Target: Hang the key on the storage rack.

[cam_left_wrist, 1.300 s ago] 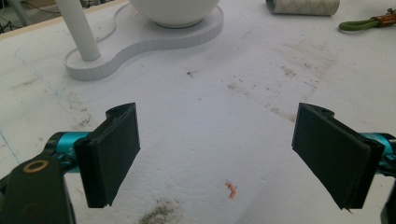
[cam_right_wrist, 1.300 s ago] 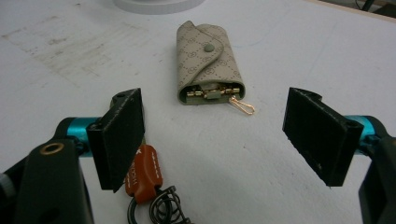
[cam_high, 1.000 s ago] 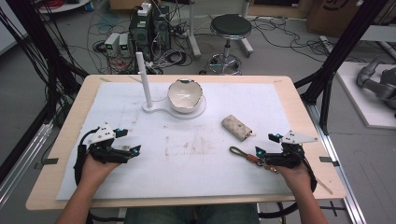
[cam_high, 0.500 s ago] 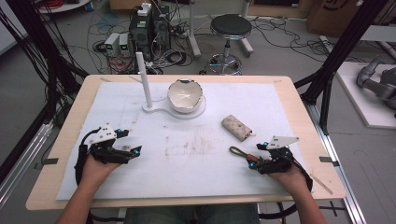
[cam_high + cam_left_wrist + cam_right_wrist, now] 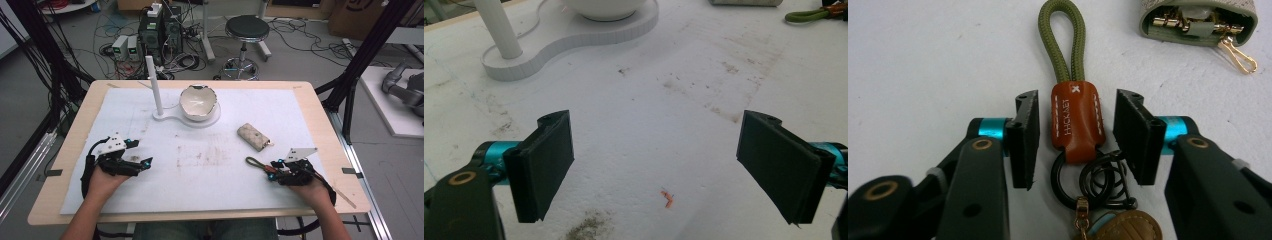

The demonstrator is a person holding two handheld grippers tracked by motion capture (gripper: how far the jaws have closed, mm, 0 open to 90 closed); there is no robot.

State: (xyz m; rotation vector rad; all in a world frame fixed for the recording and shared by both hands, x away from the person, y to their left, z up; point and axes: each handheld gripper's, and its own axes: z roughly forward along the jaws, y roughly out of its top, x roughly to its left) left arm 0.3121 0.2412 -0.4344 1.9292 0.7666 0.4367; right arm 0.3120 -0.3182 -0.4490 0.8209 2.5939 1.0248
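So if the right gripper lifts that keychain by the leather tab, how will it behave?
Held by the stiff-looking leather tab, the keychain probably lifts easily. The cord loop may droop. The rings below will likely dangle and swing. The right gripper straddles the tab, jaws apart.

Even, bright overhead lighting; soft faint shadows. High view slightly soft. Right gripper view: near foreground blurred, white mat (image 5: pixel 923 60) near overexposed.

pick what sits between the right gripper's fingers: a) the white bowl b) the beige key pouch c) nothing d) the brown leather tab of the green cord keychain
d: in the right gripper view, the brown leather tab of the green cord keychain lies between the two black fingers of the right gripper, with a gap on each side, so it is not yet clamped.
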